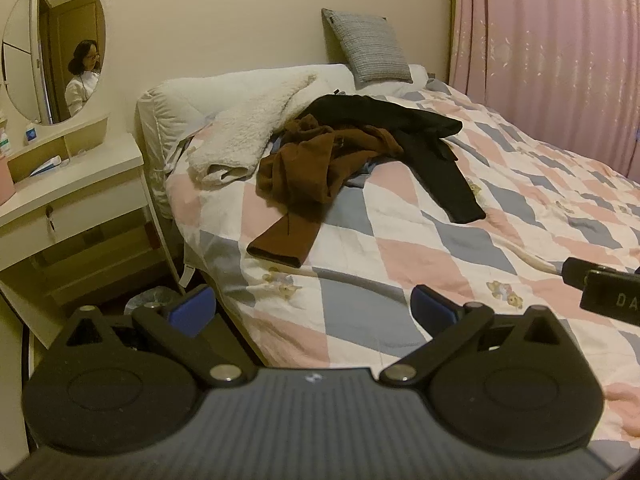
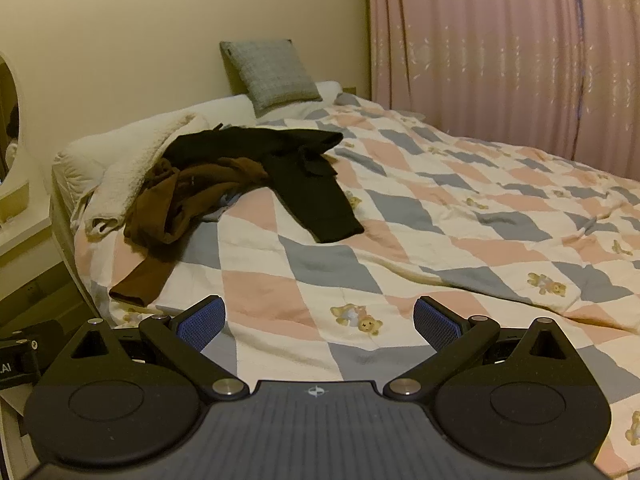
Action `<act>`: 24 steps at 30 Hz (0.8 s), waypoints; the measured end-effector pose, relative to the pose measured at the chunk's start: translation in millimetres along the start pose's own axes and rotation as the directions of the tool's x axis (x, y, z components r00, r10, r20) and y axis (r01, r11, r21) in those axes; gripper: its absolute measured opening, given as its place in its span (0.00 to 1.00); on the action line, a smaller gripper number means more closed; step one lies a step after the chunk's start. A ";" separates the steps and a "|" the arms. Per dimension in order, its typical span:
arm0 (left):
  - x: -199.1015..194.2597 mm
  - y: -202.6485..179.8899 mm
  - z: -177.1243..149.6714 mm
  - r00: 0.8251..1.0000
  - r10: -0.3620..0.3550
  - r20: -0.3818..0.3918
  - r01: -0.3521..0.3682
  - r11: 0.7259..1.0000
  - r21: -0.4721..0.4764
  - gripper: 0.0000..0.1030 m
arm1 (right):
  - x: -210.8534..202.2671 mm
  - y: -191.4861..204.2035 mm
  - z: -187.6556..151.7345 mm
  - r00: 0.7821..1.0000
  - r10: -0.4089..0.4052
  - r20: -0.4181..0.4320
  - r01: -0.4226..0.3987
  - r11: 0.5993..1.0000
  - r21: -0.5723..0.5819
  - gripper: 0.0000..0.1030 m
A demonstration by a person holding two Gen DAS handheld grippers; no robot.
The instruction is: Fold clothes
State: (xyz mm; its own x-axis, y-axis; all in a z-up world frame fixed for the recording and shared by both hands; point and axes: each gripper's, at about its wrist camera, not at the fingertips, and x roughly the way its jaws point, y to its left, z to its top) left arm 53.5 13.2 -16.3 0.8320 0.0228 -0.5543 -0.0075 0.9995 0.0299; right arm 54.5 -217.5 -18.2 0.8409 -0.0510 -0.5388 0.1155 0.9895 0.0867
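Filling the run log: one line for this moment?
left gripper open | right gripper open | brown garment, black garment unfolded on bed

Home bedroom: quilted bed (image 2: 400,208), pillow (image 2: 276,74), curtains (image 2: 500,48).

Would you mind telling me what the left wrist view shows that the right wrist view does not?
Only the left wrist view shows the white dressing table, with a person reflected in the whole oval mirror.

Only the right wrist view shows a wider stretch of the checked quilt to the right.

Both show the brown garment and black garment, crumpled, overlapping near the pillows, and an open gripper: left, right.
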 end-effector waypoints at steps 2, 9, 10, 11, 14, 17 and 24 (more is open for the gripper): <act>2.8 -0.1 1.4 1.000 0.002 0.000 -0.002 1.000 0.004 1.00 | 2.6 0.1 0.4 1.000 -0.002 -0.001 0.002 1.000 -0.001 1.00; 15.7 -3.5 6.6 1.000 -0.026 -0.017 0.026 0.999 0.028 1.00 | 12.1 2.8 5.7 1.000 -0.007 -0.004 0.007 1.000 0.000 1.00; 17.7 -3.7 7.5 0.999 -0.033 -0.019 0.034 0.999 0.032 1.00 | 13.5 3.2 6.4 1.000 -0.008 -0.004 0.008 1.000 0.000 1.00; 19.7 -4.0 8.4 0.999 -0.040 -0.022 0.041 0.999 0.035 1.00 | 15.3 3.6 7.3 1.000 -0.007 -0.004 0.007 1.000 0.002 1.00; 26.4 -5.6 10.2 0.998 -0.062 -0.029 0.063 0.997 0.042 1.00 | 20.4 4.2 10.0 1.000 -0.002 -0.006 0.002 1.000 0.003 1.00; 34.0 -7.8 12.0 0.996 -0.079 -0.031 0.080 0.995 0.054 1.00 | 28.2 5.3 12.4 1.000 -0.002 -0.013 0.002 1.000 -0.002 1.00; 65.0 -13.3 17.1 0.990 -0.121 -0.069 0.124 0.991 0.047 1.00 | 53.4 6.7 18.0 1.000 -0.001 -0.025 0.001 1.000 -0.010 1.00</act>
State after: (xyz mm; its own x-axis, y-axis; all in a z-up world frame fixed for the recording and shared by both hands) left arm 117.1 1.0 -38.5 0.7867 -0.0968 -0.6097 0.1221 0.9925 0.0001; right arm 109.7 -216.0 -31.2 0.8272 -0.0487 -0.5597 0.1112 0.9907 0.0781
